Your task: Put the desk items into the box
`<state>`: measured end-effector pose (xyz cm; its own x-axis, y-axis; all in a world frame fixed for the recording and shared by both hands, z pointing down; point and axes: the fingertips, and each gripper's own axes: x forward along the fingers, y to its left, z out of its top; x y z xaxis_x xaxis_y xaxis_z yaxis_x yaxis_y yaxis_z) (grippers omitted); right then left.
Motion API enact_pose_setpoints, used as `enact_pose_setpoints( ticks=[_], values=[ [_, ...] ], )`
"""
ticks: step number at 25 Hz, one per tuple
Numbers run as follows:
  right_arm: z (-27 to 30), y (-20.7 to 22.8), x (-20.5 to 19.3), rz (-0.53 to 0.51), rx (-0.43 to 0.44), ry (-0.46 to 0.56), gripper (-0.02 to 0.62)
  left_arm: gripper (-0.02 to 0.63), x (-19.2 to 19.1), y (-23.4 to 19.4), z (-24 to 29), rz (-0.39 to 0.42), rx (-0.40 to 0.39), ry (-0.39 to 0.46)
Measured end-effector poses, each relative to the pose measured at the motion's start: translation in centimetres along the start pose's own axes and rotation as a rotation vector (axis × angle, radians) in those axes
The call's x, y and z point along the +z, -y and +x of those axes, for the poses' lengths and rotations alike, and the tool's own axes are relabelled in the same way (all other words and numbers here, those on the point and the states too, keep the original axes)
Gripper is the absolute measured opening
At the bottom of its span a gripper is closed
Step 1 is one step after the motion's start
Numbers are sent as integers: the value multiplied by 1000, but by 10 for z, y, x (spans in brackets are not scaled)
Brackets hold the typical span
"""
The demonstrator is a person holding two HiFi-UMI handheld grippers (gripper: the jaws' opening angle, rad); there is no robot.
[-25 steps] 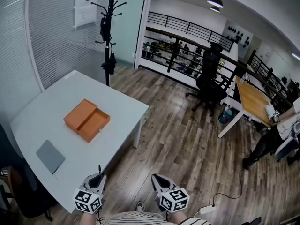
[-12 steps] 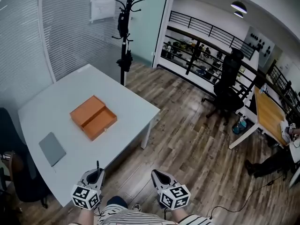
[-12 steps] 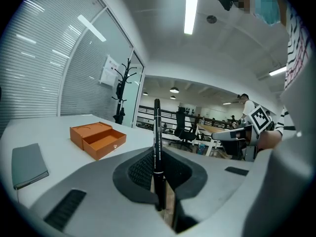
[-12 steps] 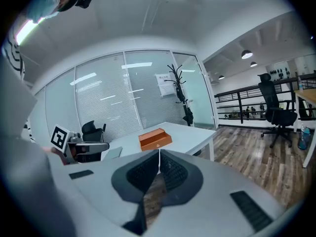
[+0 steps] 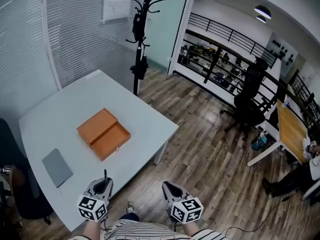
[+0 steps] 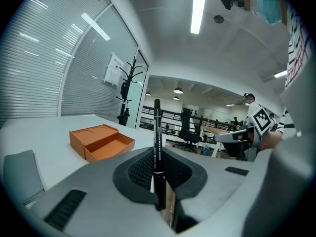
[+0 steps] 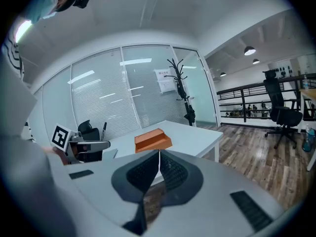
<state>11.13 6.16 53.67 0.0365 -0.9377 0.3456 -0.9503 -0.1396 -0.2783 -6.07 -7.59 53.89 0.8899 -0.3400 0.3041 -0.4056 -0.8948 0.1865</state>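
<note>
An open orange box point(image 5: 104, 133) lies on the white table point(image 5: 60, 119), its lid part beside the tray; it also shows as the orange box point(image 6: 100, 141) and the orange box point(image 7: 153, 139). A grey notebook point(image 5: 57, 167) lies near the table's left front. My left gripper point(image 5: 103, 185) is held at the table's near edge, shut on a black pen point(image 6: 157, 144) that stands upright between its jaws; the pen point(image 5: 105, 176) also shows in the head view. My right gripper point(image 5: 168, 190) hovers over the floor to the right, shut and empty.
A black coat stand point(image 5: 142, 34) rises behind the table. A dark chair point(image 5: 15, 194) sits at the table's left. Office chairs point(image 5: 250, 99) and a wooden desk point(image 5: 292, 126) stand to the right across wooden flooring point(image 5: 210, 149). Glass walls with blinds lie beyond.
The view has shifted so the table and box sit slightly further right and lower. Both grippers stay low in the frame, the left still holding the pen.
</note>
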Motion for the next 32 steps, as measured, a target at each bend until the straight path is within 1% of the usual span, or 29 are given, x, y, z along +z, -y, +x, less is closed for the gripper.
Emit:
enact_pose_setpoints(
  ticks=[6, 14, 21, 28, 32],
  values=[
    [62, 1, 24, -16, 11, 1, 26, 40, 21, -48, 31, 3, -1, 17],
    [121, -5, 44, -26, 18, 4, 26, 40, 41, -106, 52, 4, 20, 22],
    [154, -10, 48, -32, 35, -21, 26, 40, 43, -138, 62, 3, 39, 6],
    [185, 2, 59, -45, 82, -42, 26, 40, 49, -162, 84, 25, 84, -17],
    [197, 14, 68, -57, 119, -59, 26, 40, 56, -165, 100, 37, 114, -32]
  ],
)
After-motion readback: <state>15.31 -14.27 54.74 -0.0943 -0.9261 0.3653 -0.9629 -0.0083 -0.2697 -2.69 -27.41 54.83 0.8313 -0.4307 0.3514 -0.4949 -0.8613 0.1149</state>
